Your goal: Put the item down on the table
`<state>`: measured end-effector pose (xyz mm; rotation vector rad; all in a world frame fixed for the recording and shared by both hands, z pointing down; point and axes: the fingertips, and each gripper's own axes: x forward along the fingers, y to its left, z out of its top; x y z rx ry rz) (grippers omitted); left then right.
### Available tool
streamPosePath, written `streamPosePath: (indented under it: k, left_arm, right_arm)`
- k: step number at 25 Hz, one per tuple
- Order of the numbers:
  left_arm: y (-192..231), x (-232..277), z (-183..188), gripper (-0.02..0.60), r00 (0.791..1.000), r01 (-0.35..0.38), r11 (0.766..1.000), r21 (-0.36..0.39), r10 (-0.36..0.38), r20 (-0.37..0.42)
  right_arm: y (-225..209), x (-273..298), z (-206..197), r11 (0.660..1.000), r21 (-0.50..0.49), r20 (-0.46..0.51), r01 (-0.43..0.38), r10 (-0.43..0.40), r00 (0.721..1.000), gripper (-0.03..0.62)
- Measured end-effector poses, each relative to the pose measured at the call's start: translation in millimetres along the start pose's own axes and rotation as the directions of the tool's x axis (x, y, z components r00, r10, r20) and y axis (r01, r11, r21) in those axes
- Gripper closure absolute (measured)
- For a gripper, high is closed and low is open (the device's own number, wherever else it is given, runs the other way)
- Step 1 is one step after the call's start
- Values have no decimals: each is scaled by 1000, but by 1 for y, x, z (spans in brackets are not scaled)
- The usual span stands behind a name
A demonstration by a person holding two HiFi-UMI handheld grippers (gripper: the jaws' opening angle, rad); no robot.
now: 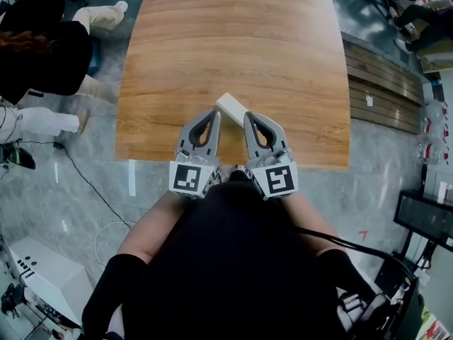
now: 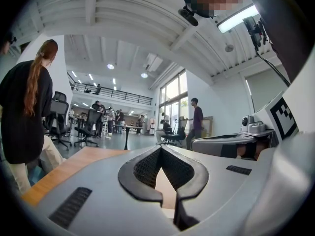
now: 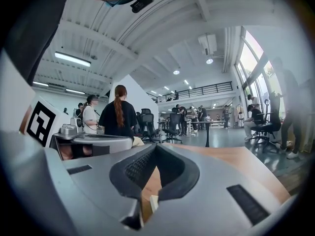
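A small white rectangular block (image 1: pixel 231 108) lies flat on the wooden table (image 1: pixel 233 41), close to its near edge. Both grippers hover over that edge with their tips at the block. My left gripper (image 1: pixel 214 113) reaches its left side and my right gripper (image 1: pixel 249 117) its right end. In the left gripper view the left gripper (image 2: pixel 160 150) has its jaws together with nothing between them. The right gripper (image 3: pixel 156 147) is also shut and empty in its own view. There a sliver of the white block (image 3: pixel 153 202) shows through the loop of its jaws, down on the tabletop (image 3: pixel 246 163).
A person in black (image 1: pixel 42 55) stands off the table's left side, above a cable (image 1: pixel 92 190) on the floor. A white box (image 1: pixel 42 278) sits at lower left and a wooden bench (image 1: pixel 386 91) runs along the right. Office chairs and several people fill the room behind.
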<state>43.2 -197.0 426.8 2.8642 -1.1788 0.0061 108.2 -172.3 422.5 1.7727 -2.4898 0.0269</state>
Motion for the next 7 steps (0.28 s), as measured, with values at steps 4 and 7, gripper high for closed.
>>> streamPosePath:
  k: [4, 7]
  left_arm:
    - [3, 1, 0, 578, 1000, -2, 1000, -4, 2, -1]
    - [4, 3, -1, 578, 1000, 0, 1000, -7, 0, -6]
  right_arm:
    - [-4, 2, 2, 1000, -7, -2, 14, -14, 1000, 582]
    - [-7, 4, 3, 1000, -10, -2, 23, -23, 1000, 582]
